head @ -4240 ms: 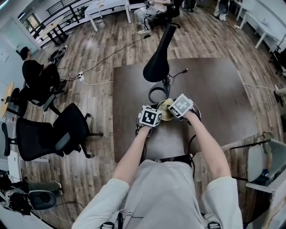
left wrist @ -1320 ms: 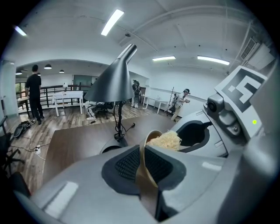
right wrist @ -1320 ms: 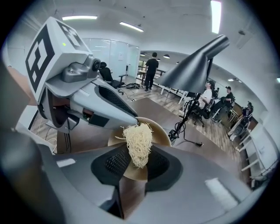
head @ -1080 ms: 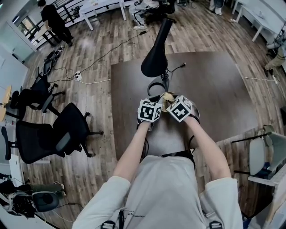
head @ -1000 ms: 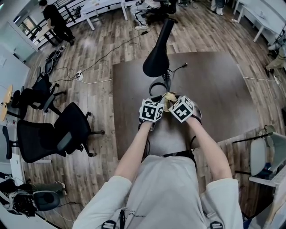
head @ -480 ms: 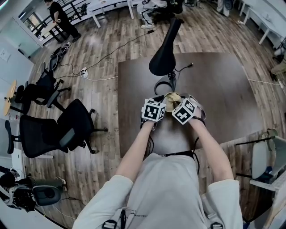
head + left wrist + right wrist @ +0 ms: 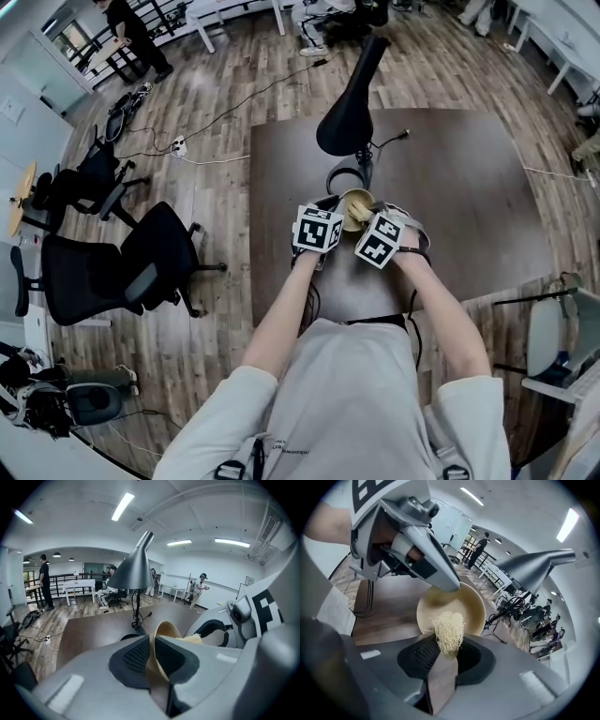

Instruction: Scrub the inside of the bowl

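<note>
Clamping the near rim, the left gripper is shown shut on the wall of the bowl, which is held tilted over the table with its mouth turned rightward. A wad of scrubbing fibre is pinched in the right gripper at the mouth. The inside lies straight ahead along the jaws, and contact cannot be confirmed.

On my feed I read: bowl, smooth matt beige; scrubber, rough pale fibres; left tongs and right tongs, matt grey plastic with ribbed black pads; desk, matt dark brown; lamp shade, smooth grey with a soft sheen.
</note>
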Demonstrator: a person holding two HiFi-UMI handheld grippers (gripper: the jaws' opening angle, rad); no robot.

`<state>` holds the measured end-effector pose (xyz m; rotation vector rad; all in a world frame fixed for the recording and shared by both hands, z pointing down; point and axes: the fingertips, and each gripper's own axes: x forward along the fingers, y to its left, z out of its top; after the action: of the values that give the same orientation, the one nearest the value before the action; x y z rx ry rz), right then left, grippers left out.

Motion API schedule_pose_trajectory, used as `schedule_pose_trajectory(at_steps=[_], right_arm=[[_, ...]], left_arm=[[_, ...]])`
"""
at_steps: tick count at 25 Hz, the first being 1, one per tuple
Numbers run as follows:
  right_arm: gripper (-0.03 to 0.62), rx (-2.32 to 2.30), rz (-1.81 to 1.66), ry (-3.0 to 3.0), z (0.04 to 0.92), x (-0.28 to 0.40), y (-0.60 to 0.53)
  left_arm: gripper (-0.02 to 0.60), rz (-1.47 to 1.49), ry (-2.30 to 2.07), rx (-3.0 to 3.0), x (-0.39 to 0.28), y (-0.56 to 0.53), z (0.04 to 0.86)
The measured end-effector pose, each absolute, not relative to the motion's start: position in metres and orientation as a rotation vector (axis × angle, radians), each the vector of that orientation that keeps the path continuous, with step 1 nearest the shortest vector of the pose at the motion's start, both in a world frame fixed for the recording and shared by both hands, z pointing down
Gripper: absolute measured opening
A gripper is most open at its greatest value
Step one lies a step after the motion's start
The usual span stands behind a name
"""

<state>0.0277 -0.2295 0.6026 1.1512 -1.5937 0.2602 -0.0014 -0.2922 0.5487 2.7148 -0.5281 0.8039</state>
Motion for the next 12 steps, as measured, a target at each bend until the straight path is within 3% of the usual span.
schedule_pose_trajectory(at_steps=[12], right_arm=[[0.114, 1.231, 0.308, -1.799, 0.577, 0.008, -0.225]], left_arm=[[0.015, 0.965, -0.567, 2.85, -0.012, -0.287, 0.565]])
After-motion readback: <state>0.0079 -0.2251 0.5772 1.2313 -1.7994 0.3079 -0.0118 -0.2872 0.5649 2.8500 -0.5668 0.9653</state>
